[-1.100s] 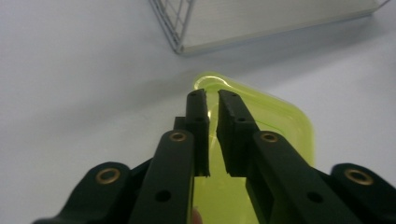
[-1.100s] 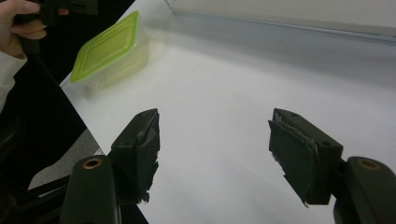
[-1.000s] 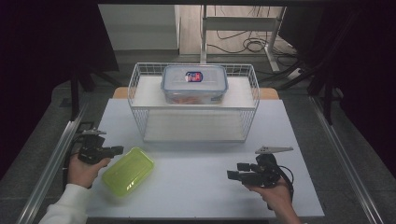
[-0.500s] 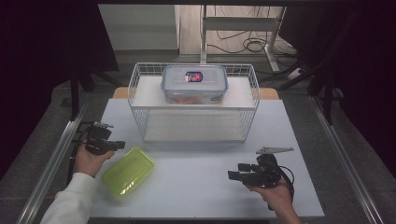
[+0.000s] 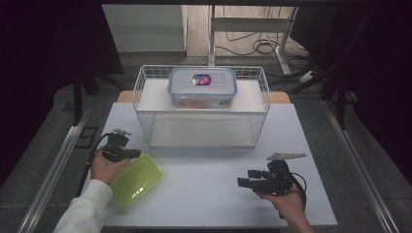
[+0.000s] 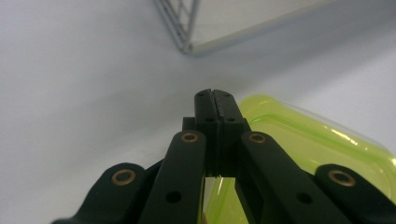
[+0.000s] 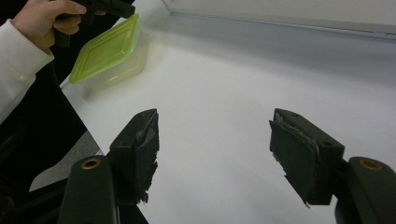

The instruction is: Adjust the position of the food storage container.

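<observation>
My left gripper (image 5: 127,152) has its black jaws pressed flat together with nothing between them, tips hovering at the near corner of the lime-green translucent plastic container (image 5: 136,177), just beside or above its lid edge; I cannot tell whether they touch. My right gripper (image 5: 248,182) rests low over the white table (image 5: 214,194) with its jaws spread wide and empty, well apart from the container.

I judge the step in hand to be the approach for a pick-up. To do it well, I would part the left jaws first, then bring them down astride the lid's raised rim at that corner, keeping them square so the smooth plastic does not slip out.

The container lies flat near the table's left front, in front of the white wire basket (image 5: 145,116): a shallow rounded rectangle, its green lid glossy, its body paler and see-through in the right gripper view (image 7: 109,51).
</observation>
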